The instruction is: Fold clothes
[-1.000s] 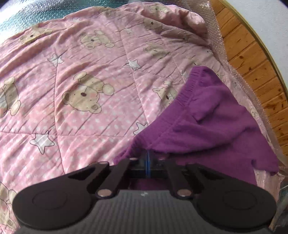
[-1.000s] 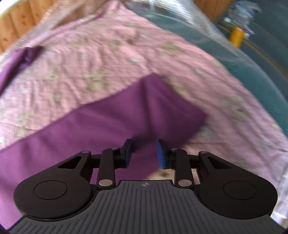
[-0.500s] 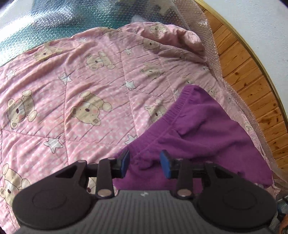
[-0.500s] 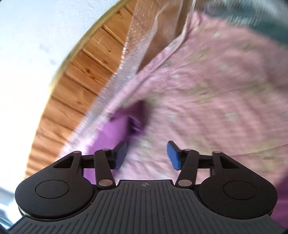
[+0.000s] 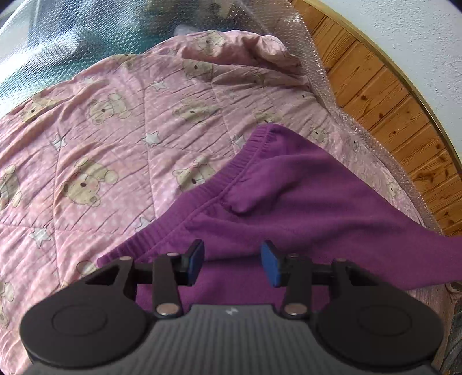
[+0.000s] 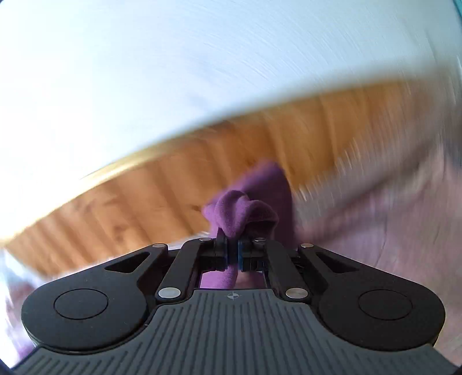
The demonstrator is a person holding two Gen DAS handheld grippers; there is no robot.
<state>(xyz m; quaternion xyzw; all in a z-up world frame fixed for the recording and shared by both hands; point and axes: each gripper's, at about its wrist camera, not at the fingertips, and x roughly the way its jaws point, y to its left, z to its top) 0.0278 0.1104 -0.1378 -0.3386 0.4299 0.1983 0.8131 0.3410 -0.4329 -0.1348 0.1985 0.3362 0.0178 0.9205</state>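
A purple knit garment (image 5: pixel 288 207) with a ribbed waistband lies rumpled on a pink quilt with teddy bears and stars (image 5: pixel 115 138). My left gripper (image 5: pixel 232 264) is open and empty, held just above the near part of the garment. In the right wrist view, which is blurred by motion, my right gripper (image 6: pixel 232 255) is shut on a bunched fold of the purple garment (image 6: pixel 245 204) and holds it up in front of the wooden panelling.
Wooden wall panelling (image 5: pixel 389 95) with a white wall above runs along the right side of the bed. Bubble wrap (image 5: pixel 288 26) lines the quilt's far and right edges. A teal surface (image 5: pixel 72 43) lies beyond the quilt at far left.
My left gripper let go of the purple garment, opened and drew back. My right gripper swung from the flat fabric towards the wall and shut on a fold of the garment.
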